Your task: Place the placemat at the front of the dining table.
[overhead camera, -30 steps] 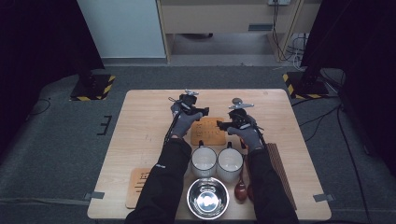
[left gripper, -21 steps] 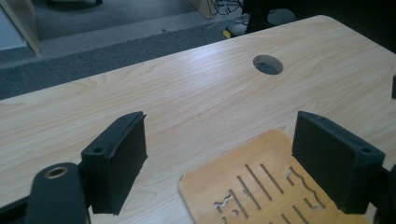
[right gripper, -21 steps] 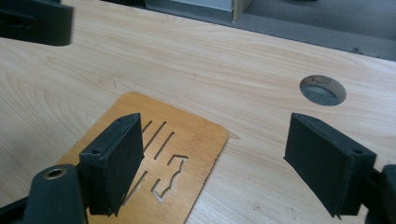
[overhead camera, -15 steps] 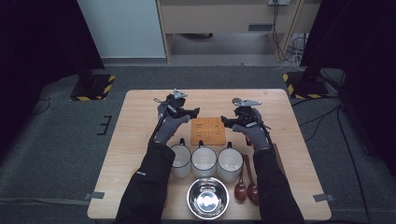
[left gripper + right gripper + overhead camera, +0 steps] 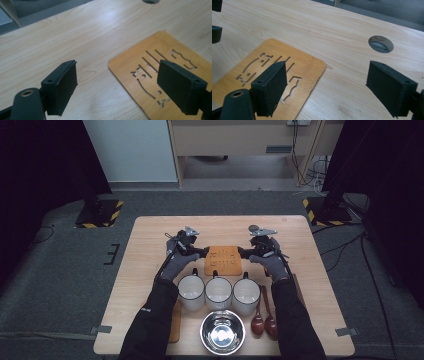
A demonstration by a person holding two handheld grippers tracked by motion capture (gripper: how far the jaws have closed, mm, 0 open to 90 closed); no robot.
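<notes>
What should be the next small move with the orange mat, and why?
Probably lower both and close on the orange mat's side edges: left hand-held gripper and right hand-held gripper stand open at opposite edges, and the mat lies flat, ungripped.

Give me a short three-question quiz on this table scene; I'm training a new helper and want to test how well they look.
1. True or false: the wooden mat lies between the left claw and the right claw.
2. How many white mugs stand in the row in front of the mat?
A) two B) three C) four
3. What lies to the right of the steel bowl in the high view?

Key
1. True; both claws stand open at its side edges, neither clamped on it.
2. B
3. Two dark wooden spoons, side by side.
</notes>
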